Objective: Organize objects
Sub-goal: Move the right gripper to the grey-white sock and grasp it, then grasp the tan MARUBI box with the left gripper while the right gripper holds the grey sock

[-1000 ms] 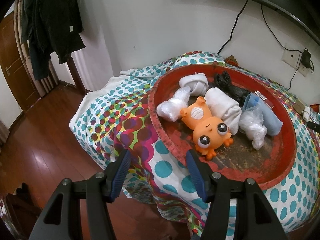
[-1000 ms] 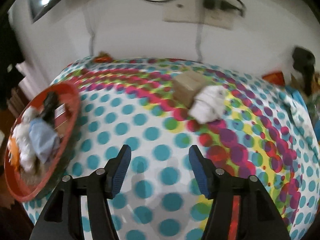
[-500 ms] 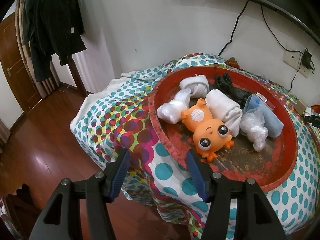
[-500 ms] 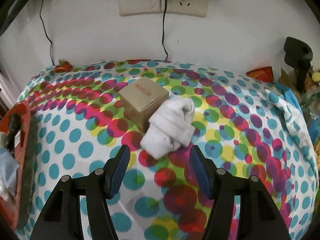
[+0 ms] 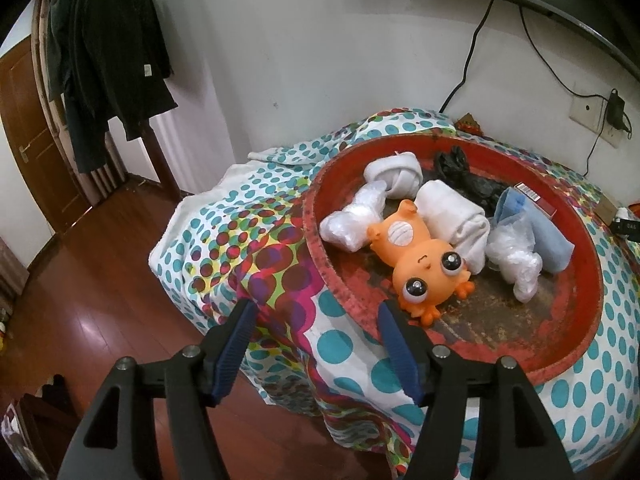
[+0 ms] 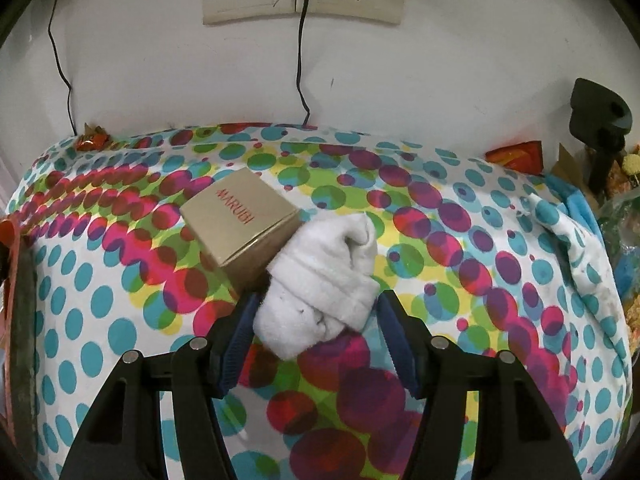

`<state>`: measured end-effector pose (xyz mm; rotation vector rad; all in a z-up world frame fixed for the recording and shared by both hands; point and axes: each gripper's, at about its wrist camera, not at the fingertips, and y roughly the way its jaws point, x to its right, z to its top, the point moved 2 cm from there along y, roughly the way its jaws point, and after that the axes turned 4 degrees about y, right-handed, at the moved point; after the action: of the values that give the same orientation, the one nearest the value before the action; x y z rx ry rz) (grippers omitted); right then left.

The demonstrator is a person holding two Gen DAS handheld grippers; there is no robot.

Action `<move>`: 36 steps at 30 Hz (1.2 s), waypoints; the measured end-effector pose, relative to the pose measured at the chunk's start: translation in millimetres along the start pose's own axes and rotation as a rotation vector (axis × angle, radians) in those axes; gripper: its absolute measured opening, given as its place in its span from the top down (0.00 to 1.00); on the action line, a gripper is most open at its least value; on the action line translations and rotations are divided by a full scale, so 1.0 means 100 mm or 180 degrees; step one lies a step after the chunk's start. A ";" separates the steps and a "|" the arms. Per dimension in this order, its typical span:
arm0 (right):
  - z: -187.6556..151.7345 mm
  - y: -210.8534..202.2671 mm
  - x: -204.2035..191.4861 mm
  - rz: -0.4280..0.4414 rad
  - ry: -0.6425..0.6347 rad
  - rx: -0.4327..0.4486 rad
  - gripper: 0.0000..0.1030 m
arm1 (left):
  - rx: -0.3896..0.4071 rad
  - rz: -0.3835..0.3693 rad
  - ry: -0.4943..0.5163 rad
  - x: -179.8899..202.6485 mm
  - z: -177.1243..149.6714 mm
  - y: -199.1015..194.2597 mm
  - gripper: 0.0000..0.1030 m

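Right claw point(image 6: 318, 316): wide open, fingers either side of the sock point(image 6: 320, 284), beside the box point(image 6: 240, 224).
Left claw point(image 5: 316, 322): open, empty, near the tray point(image 5: 576, 344).

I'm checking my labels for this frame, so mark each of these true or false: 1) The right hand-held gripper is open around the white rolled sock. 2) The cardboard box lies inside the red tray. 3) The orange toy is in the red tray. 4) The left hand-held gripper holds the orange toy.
1) True: the right hand-held gripper is open, with the white rolled sock between its fingers.
2) False: the cardboard box sits on the dotted tablecloth, touching the sock.
3) True: the orange toy lies in the red tray.
4) False: the left hand-held gripper is open and empty.
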<state>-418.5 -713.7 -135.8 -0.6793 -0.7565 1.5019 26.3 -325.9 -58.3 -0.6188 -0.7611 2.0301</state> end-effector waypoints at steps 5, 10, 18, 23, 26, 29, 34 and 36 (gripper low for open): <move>0.04 0.08 -0.03 0.0007 -0.0077 0.0030 0.44 | -0.0005 0.0034 0.0027 0.02 0.00 0.01 0.36; 0.06 0.08 -0.06 0.0071 -0.0139 0.0066 0.57 | 0.0002 0.0037 0.0045 0.04 0.00 0.01 0.36; 0.00 0.03 -0.02 0.0127 -0.0143 0.0104 0.67 | 0.0016 0.0081 0.0059 0.04 -0.01 0.01 0.36; -0.12 -0.06 -0.01 0.0175 -0.0226 0.0108 0.67 | 0.0019 0.0083 0.0061 0.05 -0.01 0.01 0.36; -0.21 -0.13 0.01 0.0205 -0.0264 0.0107 0.67 | 0.0027 0.0110 0.0067 0.05 -0.01 0.00 0.36; -0.28 -0.19 0.04 0.0224 -0.0312 0.0100 0.67 | 0.0038 0.0122 0.0089 0.07 -0.01 -0.01 0.36; -0.38 -0.26 0.11 0.0263 -0.0382 0.0089 0.67 | 0.0089 0.0176 0.0199 0.13 0.02 -0.08 0.36; -0.40 -0.29 0.13 0.0270 -0.0427 0.0099 0.67 | 0.0114 0.0166 0.0208 0.15 0.03 -0.11 0.36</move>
<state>-370.1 -697.7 -137.6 -0.5979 -0.8126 1.6462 22.7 -309.1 -50.1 -0.6872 -0.6750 2.0563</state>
